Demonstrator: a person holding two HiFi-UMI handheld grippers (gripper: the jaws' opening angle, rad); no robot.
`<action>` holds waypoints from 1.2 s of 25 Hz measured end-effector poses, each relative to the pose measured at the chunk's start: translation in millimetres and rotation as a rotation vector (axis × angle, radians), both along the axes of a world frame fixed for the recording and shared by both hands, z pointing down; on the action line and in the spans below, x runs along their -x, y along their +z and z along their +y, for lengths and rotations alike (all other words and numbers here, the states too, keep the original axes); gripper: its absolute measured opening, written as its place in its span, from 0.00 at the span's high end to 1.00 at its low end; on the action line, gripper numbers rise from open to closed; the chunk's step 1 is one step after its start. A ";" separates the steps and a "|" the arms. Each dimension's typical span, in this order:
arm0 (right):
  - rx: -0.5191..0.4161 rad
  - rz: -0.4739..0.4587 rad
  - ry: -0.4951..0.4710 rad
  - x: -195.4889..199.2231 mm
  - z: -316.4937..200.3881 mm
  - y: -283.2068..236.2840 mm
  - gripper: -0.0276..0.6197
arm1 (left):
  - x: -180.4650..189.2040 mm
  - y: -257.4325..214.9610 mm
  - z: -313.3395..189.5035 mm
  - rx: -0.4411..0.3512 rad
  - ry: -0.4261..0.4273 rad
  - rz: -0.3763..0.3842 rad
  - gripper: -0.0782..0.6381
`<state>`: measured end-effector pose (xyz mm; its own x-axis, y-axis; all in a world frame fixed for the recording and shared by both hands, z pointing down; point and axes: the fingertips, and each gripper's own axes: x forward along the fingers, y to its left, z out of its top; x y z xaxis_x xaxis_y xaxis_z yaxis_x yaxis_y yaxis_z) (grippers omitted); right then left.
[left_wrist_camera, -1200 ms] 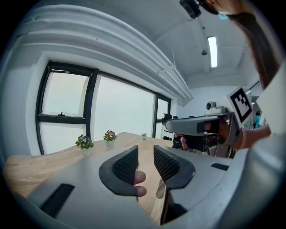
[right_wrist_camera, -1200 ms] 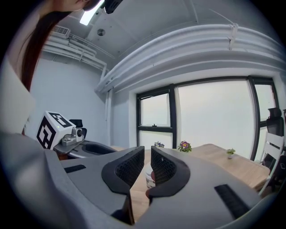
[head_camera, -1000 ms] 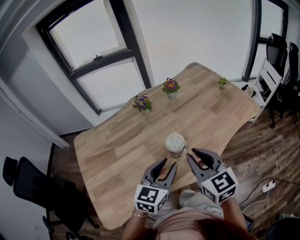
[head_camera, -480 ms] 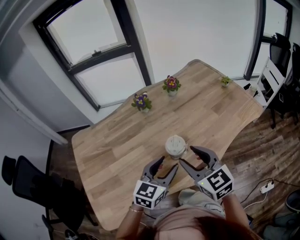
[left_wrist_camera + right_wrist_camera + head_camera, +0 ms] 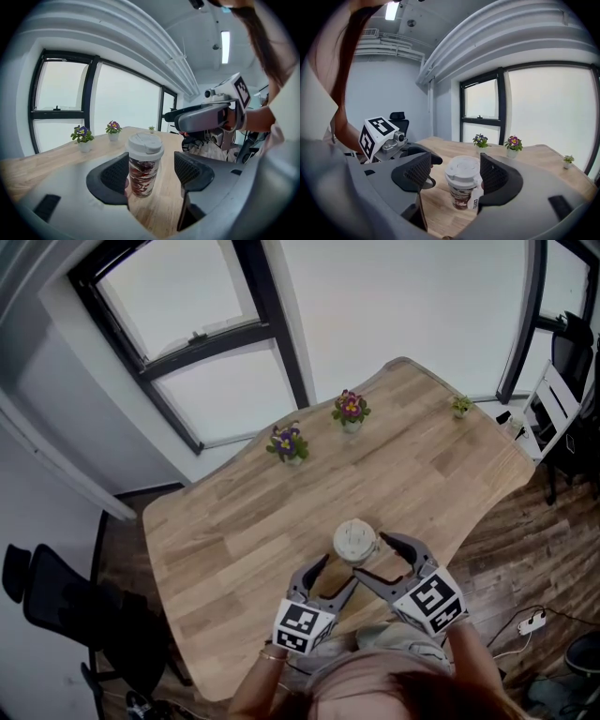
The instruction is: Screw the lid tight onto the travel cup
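Cup (image 5: 355, 542) with its lid (image 5: 146, 142) on stands on the table (image 5: 234, 512), near the edge by the person. Both grippers are lower and closer to it than a second ago. The left gripper (image 5: 333, 576) and right gripper (image 5: 373, 559) have just been opening their jaws. The jaws now stand wide, and the cup shows between each pair, not squeezed.

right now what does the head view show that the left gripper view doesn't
Only the head view: a black office chair past the left end of the light wooden table, and a white power strip on the floor. Only the left gripper view: a long ceiling light and the red-brown patterned side of the white-lidded travel cup. Both: that cup on the table, and the small potted purple flowers.
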<state>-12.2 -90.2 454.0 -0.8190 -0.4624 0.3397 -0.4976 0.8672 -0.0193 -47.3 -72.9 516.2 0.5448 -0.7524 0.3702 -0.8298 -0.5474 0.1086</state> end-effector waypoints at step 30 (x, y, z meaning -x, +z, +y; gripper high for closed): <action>0.065 0.086 -0.359 24.0 -25.3 50.6 0.41 | -14.8 68.9 -45.7 0.073 0.134 -0.032 0.37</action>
